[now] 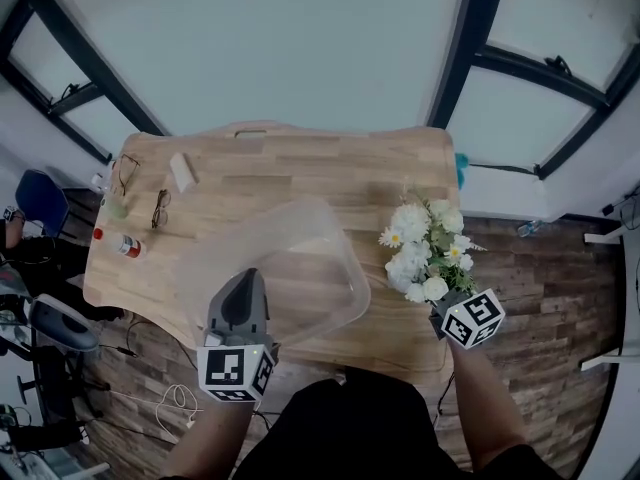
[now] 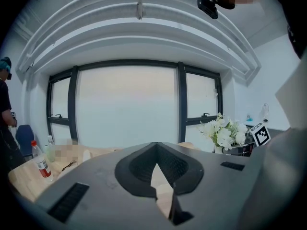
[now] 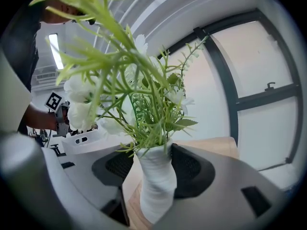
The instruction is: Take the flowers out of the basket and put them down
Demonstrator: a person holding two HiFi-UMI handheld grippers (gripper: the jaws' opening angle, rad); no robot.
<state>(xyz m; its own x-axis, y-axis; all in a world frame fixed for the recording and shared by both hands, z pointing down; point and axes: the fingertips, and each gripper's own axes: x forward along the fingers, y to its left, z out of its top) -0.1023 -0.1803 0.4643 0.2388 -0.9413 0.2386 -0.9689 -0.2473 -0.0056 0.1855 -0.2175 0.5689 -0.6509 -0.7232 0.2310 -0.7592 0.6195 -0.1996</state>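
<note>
The flowers (image 1: 425, 253), a single bunch of white blooms on green stalks, stand right of centre in the head view. They are out of the basket (image 1: 355, 286), beside its right wall and over the right end of the counter (image 1: 300, 163). Your right tongs (image 3: 152, 159) are clamped on the white-wrapped stem (image 3: 156, 190), one jaw on either side, with the blooms pointing away from you. Your left tongs (image 1: 245, 286) sit at the basket's near rim, lower centre of the frame, tips drawn together. Whether the clear wall is pinched between them cannot be made out. The step in hand appears to be the setting-down. The bunch looks top-heavy, so you would do well to lower it onto bare wood to the right of the basket. Lay it on its side rather than stand it, and part the jaws only once the stem rests. Count: one bunch and one clear basket, empty as far as shown. At the upper left of the counter lie two pairs of spectacles (image 1: 160, 208), one small white block (image 1: 183, 171) and one red-labelled bottle (image 1: 130, 246).
</note>
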